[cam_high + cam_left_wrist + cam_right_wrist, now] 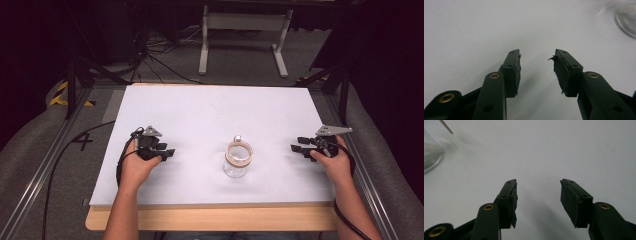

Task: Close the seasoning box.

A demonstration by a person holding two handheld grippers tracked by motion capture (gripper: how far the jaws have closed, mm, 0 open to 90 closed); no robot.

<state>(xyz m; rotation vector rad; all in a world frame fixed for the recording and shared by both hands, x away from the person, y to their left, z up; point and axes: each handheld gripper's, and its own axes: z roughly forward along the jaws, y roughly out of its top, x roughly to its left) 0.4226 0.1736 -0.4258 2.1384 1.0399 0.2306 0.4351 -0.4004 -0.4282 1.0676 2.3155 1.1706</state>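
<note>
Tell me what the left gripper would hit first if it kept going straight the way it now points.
Probably nothing soon. The left gripper, jaws open, faces bare white table. The glass jar sits off to the right of that line in the left gripper view, though depth is hard to judge.

A clear glass jar (237,159) stands upright on the white table top (210,115), near the middle of its near half and well apart from both hands. Its mouth is closed by a lid with a pale wooden rim, and a small light knob sits at the far edge of that lid. In the left gripper view the jar's rounded glass base (627,20) shows at the upper right; in the right gripper view it shows at the upper left (431,155).
</note>
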